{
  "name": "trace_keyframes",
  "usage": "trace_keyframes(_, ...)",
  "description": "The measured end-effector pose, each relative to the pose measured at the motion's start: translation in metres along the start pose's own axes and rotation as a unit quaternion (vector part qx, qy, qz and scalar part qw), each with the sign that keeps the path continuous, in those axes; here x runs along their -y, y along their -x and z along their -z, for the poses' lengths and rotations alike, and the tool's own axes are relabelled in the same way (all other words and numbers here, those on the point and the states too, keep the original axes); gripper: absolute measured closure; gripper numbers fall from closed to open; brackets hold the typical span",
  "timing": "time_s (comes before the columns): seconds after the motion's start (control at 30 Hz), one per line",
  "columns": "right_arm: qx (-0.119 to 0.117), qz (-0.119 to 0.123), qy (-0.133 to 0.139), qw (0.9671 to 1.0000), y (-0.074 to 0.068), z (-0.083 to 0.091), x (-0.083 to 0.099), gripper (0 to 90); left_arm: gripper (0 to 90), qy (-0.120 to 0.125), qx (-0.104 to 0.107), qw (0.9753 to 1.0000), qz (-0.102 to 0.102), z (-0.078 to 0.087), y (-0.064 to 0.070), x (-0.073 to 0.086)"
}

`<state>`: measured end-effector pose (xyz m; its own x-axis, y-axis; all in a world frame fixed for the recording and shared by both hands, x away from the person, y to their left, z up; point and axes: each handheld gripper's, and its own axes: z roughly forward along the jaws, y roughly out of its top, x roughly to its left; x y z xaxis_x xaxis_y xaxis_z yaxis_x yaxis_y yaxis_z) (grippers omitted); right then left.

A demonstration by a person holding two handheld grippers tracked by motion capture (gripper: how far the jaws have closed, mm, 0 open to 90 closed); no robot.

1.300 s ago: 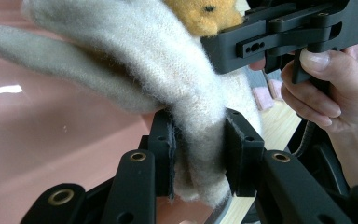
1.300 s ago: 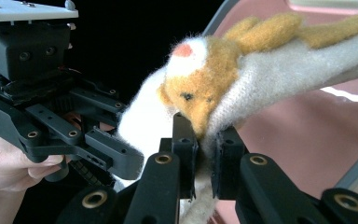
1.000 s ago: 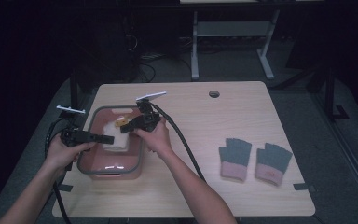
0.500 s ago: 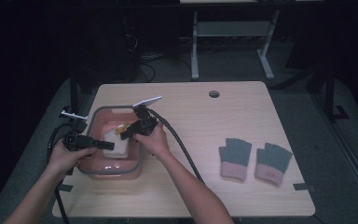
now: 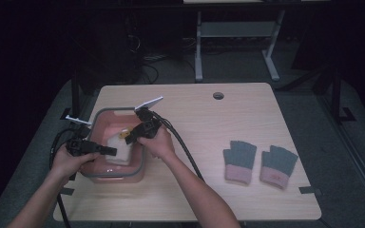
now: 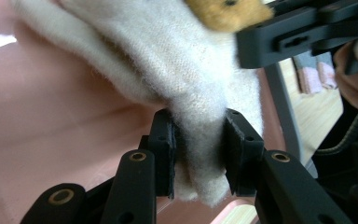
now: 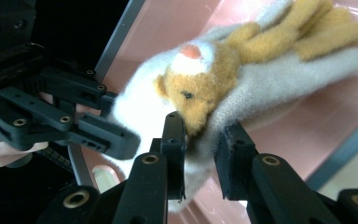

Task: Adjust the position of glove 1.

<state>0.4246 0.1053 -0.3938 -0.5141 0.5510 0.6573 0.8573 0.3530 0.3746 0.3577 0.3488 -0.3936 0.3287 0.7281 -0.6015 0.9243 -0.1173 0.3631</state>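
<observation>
Pinching cream mitten (image 6: 200, 88) between both grippers' fingers (image 7: 173, 140)

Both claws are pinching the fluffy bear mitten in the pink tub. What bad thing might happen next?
1. The left claw and right claw both squeeze the cream mitten. If they pull apart, the knit might stretch or tear.
2. Each claw grips just a fold of the edge, so the mitten could slip loose and drop back into the pink tub.
3. Lifting might bump the tub's grey rim and nudge the tub on the table.
</observation>
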Motion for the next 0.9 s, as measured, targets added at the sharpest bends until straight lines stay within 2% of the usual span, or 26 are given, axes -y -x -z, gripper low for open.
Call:
trace_keyframes(0.2, 0.018, 0.013, -0.009, 0.9997, -0.003, 0.005, 0.001, 71.8, 67.5, -0.008, -0.013, 0.9999, 0.004, -0.003, 0.0, 0.0)
trace_keyframes(0.33, 0.018, 0.016, -0.008, 0.9997, -0.005, 0.01, 0.001, 71.0, 67.5, -0.009, -0.02, 0.9997, 0.009, -0.003, 0.0, 0.001)
trace_keyframes(0.43, 0.017, 0.021, -0.001, 0.9996, -0.004, 0.014, 0.002, 70.7, 67.2, -0.014, -0.032, 0.9991, 0.022, -0.004, 0.001, 0.002)
trace_keyframes(0.53, 0.017, 0.02, 0.002, 0.9997, -0.005, 0.019, 0.002, 70.7, 66.0, -0.021, -0.04, 0.9988, 0.017, -0.006, -0.002, 0.003)
trace_keyframes(0.73, 0.017, 0.023, 0.011, 0.9995, -0.003, 0.023, 0.004, 70.8, 59.8, -0.014, -0.047, 0.9986, 0.021, -0.003, 0.0, 0.002)
trace_keyframes(0.8, 0.012, 0.02, 0.011, 0.9997, -0.004, 0.025, 0.005, 70.8, 59.1, -0.004, -0.04, 0.999, 0.019, 0.003, 0.001, 0.0)
trace_keyframes(0.9, 0.01, 0.023, 0.011, 0.9996, -0.003, 0.028, 0.006, 70.7, 59.1, 0.014, -0.043, 0.9989, 0.014, 0.014, 0.005, -0.005)
